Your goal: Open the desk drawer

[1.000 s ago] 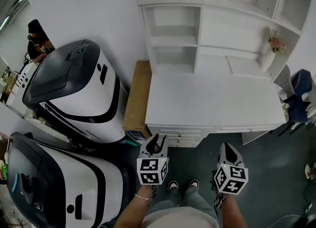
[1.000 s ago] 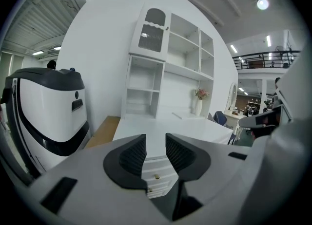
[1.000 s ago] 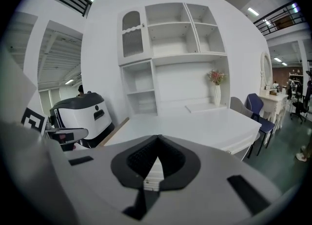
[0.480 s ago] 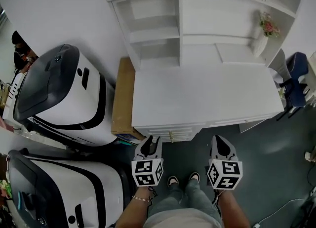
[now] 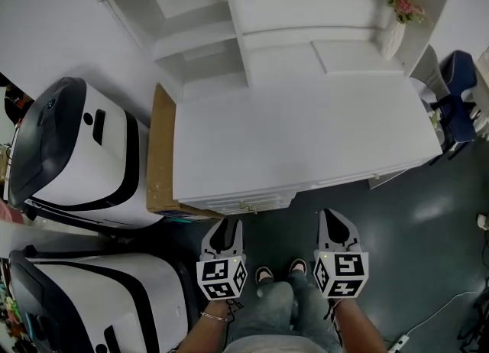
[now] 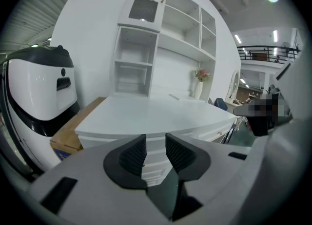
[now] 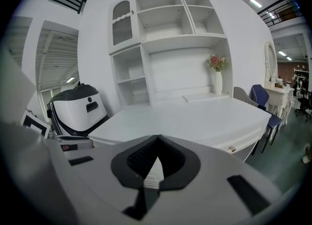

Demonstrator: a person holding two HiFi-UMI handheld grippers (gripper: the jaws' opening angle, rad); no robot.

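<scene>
Left tool (image 6: 156, 154) I hold slightly parted and empty, near the shut drawers (image 5: 252, 201) of the bench (image 5: 306, 137); right tool (image 7: 157, 143) is pinched closed, empty.

Drawer fronts (image 5: 244, 205) mostly hidden under desktop (image 5: 306, 137) overhang; lower white machine (image 5: 99, 298) cut by bottom edge.

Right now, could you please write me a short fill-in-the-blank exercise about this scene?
The left gripper has its jaws ____.
The right gripper has its jaws ____.
The vase of flowers stands at the desk's back ____ corner.
The desk drawers are all ____.
Missing words: apart; together; right; closed.
</scene>
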